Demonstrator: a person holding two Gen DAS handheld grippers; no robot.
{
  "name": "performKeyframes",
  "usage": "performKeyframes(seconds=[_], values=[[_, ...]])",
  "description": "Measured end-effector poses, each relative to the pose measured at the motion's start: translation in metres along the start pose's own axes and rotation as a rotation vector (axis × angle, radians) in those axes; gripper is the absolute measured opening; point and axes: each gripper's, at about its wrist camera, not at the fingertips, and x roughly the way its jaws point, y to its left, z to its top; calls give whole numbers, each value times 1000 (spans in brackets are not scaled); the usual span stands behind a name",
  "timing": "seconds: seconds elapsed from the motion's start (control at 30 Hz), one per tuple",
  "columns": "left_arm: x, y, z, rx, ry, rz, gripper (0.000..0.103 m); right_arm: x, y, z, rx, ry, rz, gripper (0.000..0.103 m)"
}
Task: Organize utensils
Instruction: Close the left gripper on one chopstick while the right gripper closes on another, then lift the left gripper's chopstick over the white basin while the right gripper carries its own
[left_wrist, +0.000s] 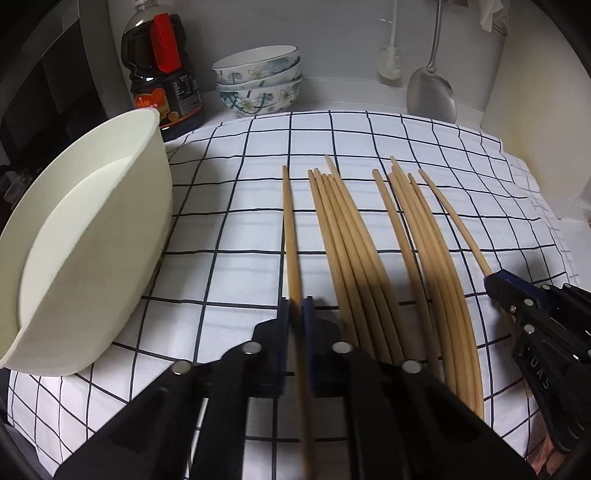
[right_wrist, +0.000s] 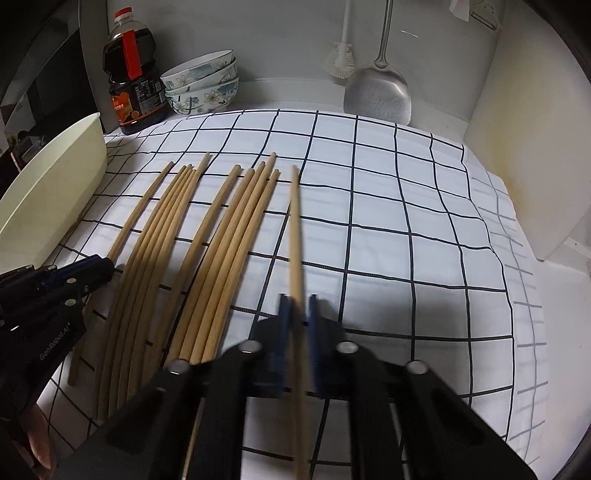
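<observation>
Several wooden chopsticks (left_wrist: 354, 251) lie side by side on a white checked cloth (left_wrist: 229, 184), tips pointing to the back. My left gripper (left_wrist: 295, 306) is shut on the leftmost chopstick (left_wrist: 290, 221), close to a cream tub (left_wrist: 92, 229). At the right edge of the left wrist view, my right gripper (left_wrist: 493, 282) pinches the rightmost chopstick (left_wrist: 454, 218). In the right wrist view, the right gripper (right_wrist: 298, 301) clamps that same stick (right_wrist: 294, 229), which runs blurred between the blue pads. The left gripper (right_wrist: 109, 266) shows at the left, on its stick (right_wrist: 144, 206).
A dark sauce bottle (left_wrist: 159, 66) and stacked flowered bowls (left_wrist: 258, 81) stand at the back left. A metal spatula (left_wrist: 432, 92) and a white brush (left_wrist: 389, 62) hang at the back wall. A white panel (right_wrist: 524, 166) bounds the right side. Bare cloth (right_wrist: 388, 221) lies right of the chopsticks.
</observation>
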Motion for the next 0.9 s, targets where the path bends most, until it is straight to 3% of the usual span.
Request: performKeyframes(seconds=[0.17,0.5,0.67,0.9], values=[[-4,8,-2,-24,-3,-50,7,-4,-11,-3,65,-6,68,6],[-57,30,3,-15,-78,-158,7,-52,-12,7,139,-131,160,6],[-91,59,19,-21,-127,-193,7,-83,18,27,139,-199,227,6],[-120,142,35,-51,-186,-135,7,-105,98,71,61,-239,298,7]])
